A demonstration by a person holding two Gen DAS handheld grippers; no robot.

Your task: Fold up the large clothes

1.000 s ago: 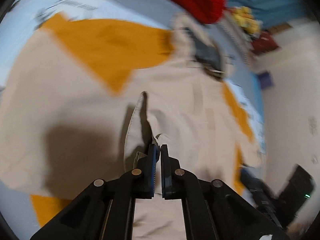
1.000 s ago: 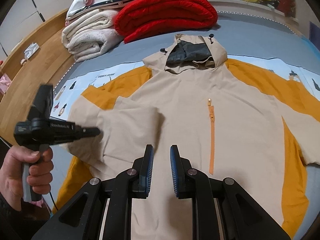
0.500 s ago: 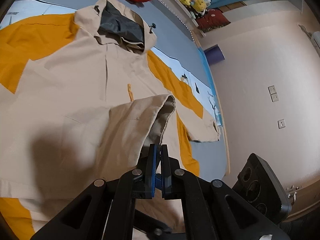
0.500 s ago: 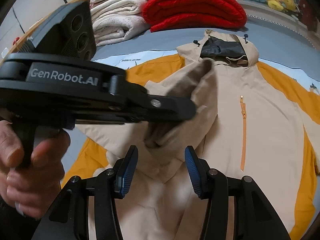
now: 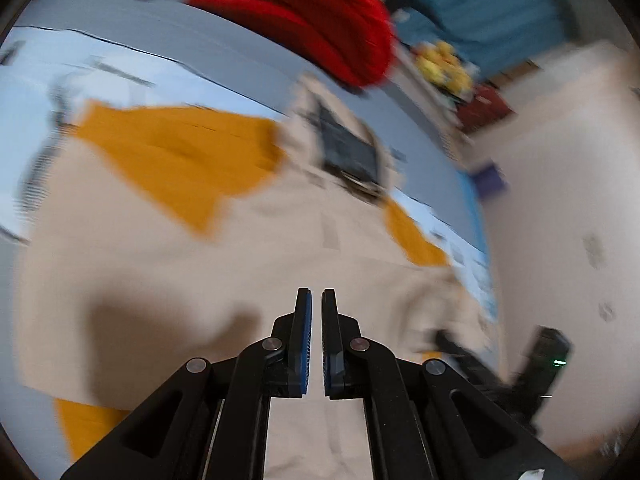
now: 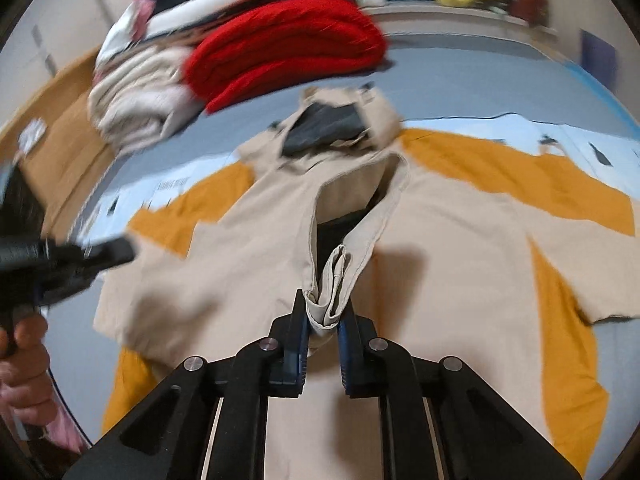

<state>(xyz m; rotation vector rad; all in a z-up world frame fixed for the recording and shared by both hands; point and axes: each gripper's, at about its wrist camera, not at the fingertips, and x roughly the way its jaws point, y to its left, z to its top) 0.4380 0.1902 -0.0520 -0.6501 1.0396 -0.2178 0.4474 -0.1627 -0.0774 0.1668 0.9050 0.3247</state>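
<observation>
At the far left of the right wrist view, the left tongs are seen blurred, gripped by a hand; in the left wrist view the left tongs are clenched with nothing visible between the pads. To their right, a large beige and mustard hooded jacket is spread front-up on a bed, its hood at the far end and its sleeves laid out to left and right. Beyond the hood, a folded red blanket and a stack of pale bedding are piled on the far left of the bed.

At the near centre, the right tongs are clamped on a bunched cuff, their jaws having just been closing onto it. The left sleeve is drawn up off the jacket body into a raised loop.

The fabric is judged to be light, soft and limp, perhaps somewhat slick as shell cloth, so anything unsupported is expected to sag and trail. Little clamping force should be needed, but several layers are best pinched together at a hem, cuff or seam, where the cloth is thickest and least likely to slip. Flat single-layer panels are considered poor places to take hold. On the right, the other sleeve is left lying flat and unfolded.
</observation>
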